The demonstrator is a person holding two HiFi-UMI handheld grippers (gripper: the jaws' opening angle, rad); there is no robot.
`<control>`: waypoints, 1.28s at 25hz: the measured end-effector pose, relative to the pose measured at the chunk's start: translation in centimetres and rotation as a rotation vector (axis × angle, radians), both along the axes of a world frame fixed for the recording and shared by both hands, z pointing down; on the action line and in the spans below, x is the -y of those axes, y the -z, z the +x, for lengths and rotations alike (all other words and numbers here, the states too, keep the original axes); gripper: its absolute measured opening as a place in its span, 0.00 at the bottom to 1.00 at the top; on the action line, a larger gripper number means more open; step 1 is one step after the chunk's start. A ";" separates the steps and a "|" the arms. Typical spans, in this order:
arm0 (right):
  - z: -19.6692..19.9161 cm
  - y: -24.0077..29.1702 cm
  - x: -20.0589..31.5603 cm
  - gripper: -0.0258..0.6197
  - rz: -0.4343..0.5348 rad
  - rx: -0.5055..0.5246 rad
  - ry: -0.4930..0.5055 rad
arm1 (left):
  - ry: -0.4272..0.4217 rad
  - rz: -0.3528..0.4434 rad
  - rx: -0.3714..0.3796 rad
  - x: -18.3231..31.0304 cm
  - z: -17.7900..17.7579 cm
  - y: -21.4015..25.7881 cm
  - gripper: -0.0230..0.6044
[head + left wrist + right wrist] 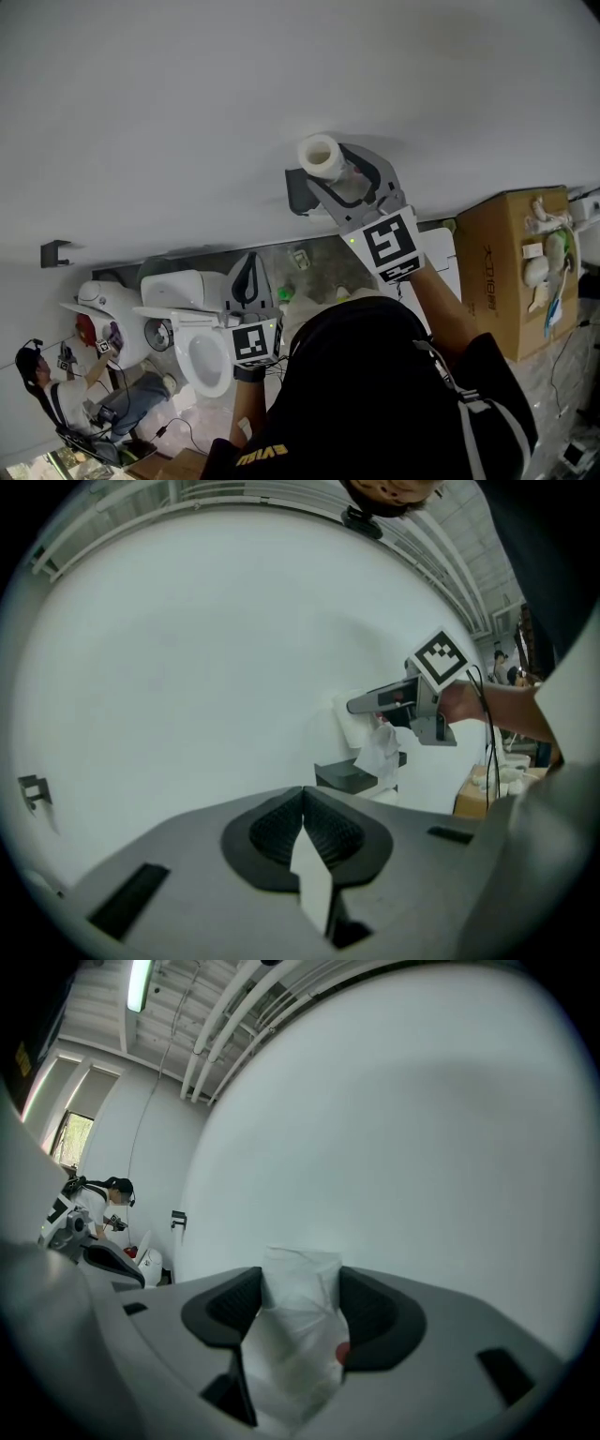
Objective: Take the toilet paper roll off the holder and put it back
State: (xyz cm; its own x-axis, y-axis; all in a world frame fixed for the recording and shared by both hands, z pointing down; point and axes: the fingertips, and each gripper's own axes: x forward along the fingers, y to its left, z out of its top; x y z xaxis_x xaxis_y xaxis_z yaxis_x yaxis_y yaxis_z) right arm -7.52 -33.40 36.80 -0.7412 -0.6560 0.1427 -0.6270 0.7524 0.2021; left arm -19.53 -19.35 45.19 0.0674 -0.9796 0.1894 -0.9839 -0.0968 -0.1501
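Note:
The white toilet paper roll [322, 156] is pressed between the jaws of my right gripper [339, 174], just above the dark grey wall holder [300, 194] and off it. The right gripper view shows the roll [298, 1326] filling the gap between the black pads. From the left gripper view, the roll [353, 726] has a loose tail of paper hanging over the holder [352, 777]. My left gripper [250, 272] hangs lower and to the left, away from the wall, shut with nothing in it; its tips [303, 793] touch.
A white toilet [199, 347] stands below the left gripper. A cardboard box [511, 272] with small items on it sits at the right. A person [56, 394] is seated at the lower left. A small dark bracket [56, 253] sticks out of the wall at the left.

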 end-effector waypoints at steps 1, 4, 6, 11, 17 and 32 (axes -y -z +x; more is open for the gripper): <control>0.0 0.0 0.1 0.44 -0.002 0.005 0.000 | -0.001 0.002 0.012 0.0 0.1 0.1 0.05; 0.0 -0.3 0.2 0.44 -0.010 0.012 -0.001 | 0.006 0.016 -0.003 0.1 0.5 0.4 0.05; 0.0 -0.5 0.1 0.44 -0.013 0.014 -0.002 | 0.006 0.012 -0.011 -0.1 0.6 0.3 0.05; -0.3 -1.2 0.3 0.44 -0.026 0.058 0.004 | 0.002 0.002 -0.011 -0.4 0.6 0.0 0.05; -0.4 -2.8 0.1 0.44 -0.064 0.089 0.012 | -0.002 0.000 -0.027 -0.9 1.4 0.0 0.05; 0.0 -4.3 0.2 0.43 -0.043 0.119 -0.016 | -0.039 -0.032 -0.009 -2.0 2.6 -0.8 0.05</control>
State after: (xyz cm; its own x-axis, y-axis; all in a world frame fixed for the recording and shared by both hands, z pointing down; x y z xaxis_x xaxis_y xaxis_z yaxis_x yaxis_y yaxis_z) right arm -7.53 -33.62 41.06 -0.7440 -0.6631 0.0827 -0.6566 0.7484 0.0939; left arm -16.93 -17.37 46.00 0.1075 -0.9696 0.2198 -0.9806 -0.1399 -0.1373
